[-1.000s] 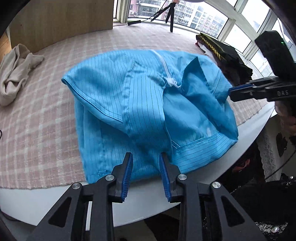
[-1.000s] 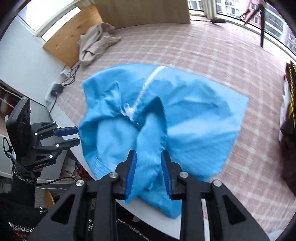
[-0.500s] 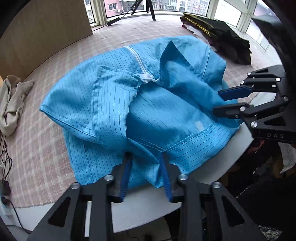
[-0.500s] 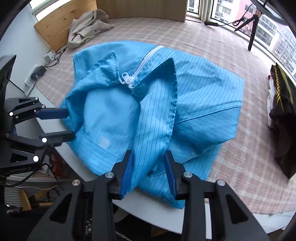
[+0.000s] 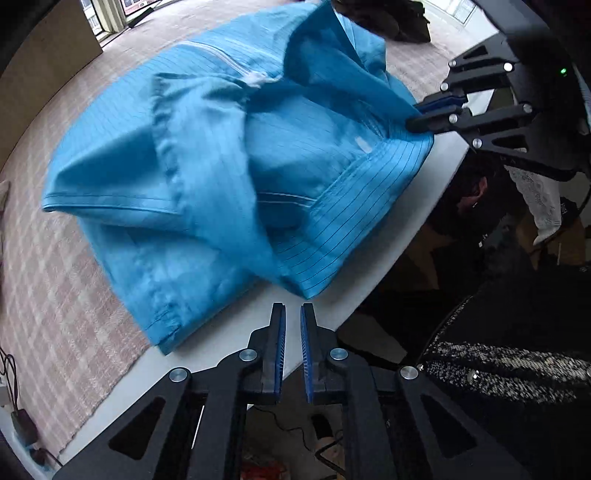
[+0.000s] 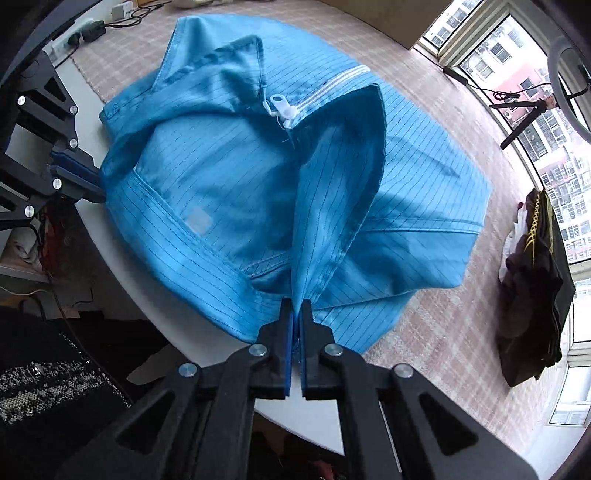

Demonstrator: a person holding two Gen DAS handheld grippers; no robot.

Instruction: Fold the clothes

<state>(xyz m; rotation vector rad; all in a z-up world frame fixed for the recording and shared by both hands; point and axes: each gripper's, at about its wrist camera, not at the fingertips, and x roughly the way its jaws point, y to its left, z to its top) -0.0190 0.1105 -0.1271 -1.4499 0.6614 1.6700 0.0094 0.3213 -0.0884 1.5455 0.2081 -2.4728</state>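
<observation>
blue pinstriped garment (image 6: 229,192) with white zipper (image 6: 332,86), on pink-and-white checked cloth (image 6: 443,332); dark clothes pile (image 6: 535,288).

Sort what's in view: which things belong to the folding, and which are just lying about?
Job: blue jacket, right gripper, left gripper.
Lying about: dark clothes, tripod, charger.

The blue garment (image 6: 229,206) is thin woven cloth with fine dark pinstripes and a faint sheen, and its zipper (image 6: 284,107) looks like white plastic. Under it, the checked tablecloth (image 6: 443,332) is coarse and matt over a smooth white table (image 5: 332,280). Both grippers are matt black plastic with bright metal screws and blue pads (image 6: 291,332)
</observation>
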